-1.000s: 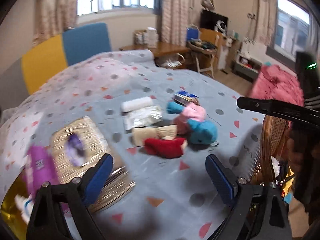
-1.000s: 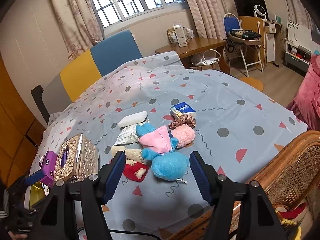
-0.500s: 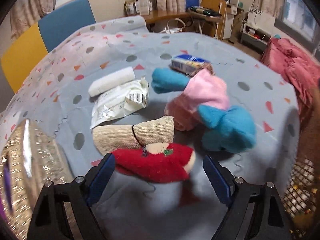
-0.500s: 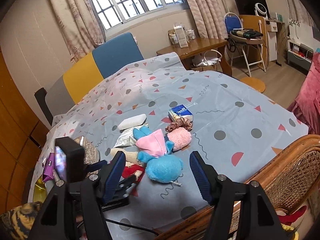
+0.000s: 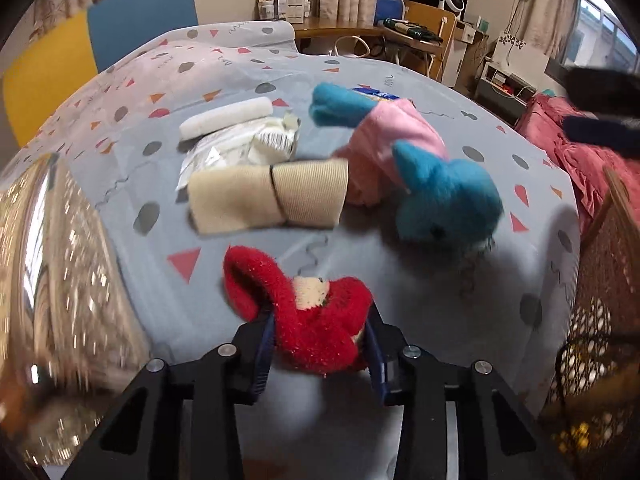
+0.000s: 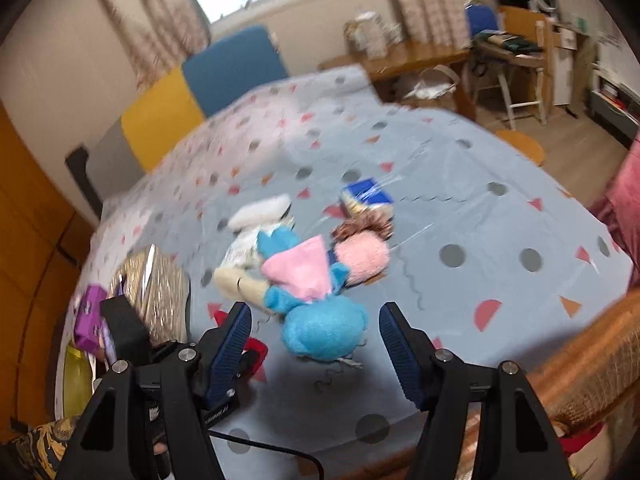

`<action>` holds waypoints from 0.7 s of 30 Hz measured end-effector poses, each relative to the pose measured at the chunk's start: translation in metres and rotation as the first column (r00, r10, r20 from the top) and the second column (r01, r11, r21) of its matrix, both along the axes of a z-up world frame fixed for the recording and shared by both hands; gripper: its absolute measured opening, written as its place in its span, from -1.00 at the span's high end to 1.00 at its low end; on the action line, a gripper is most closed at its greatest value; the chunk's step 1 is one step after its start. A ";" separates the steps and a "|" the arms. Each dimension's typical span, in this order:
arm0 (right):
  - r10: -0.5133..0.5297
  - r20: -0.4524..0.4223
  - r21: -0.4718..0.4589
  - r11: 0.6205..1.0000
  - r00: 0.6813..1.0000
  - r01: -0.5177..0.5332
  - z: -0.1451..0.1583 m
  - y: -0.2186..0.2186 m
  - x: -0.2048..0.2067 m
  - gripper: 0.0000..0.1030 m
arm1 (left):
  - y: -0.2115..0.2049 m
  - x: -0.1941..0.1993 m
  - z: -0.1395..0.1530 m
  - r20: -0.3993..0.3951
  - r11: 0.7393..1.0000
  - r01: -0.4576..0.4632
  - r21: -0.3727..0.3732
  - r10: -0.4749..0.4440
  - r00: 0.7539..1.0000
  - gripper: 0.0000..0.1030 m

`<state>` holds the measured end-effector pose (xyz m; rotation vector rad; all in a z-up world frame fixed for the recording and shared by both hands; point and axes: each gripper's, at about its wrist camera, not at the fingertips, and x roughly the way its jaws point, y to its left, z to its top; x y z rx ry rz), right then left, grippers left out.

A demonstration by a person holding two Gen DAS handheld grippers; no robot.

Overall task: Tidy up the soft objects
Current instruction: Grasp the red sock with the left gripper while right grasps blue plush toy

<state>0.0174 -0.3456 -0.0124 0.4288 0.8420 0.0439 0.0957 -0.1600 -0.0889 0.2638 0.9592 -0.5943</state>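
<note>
Left wrist view: the left gripper [image 5: 320,344] is closing its jaws around the fuzzy red plush sock [image 5: 304,316] at the near edge of the grey patterned tablecloth [image 5: 400,288]. Grasping step; next, a lift clear. The right gripper [image 6: 316,344] hovers released above the blue-and-pink plush toy [image 6: 316,312].

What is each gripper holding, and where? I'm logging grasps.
The left gripper is closing on the red sock, its bunched near end between the jaws. The right gripper is open, holding nothing.
</note>
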 end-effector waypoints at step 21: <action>0.115 -0.419 -0.098 0.980 0.901 -0.171 -0.086 0.043 0.112 0.05 | 0.016 -0.015 0.038 0.000 0.995 -0.021 -0.093 0.021 1.000 0.30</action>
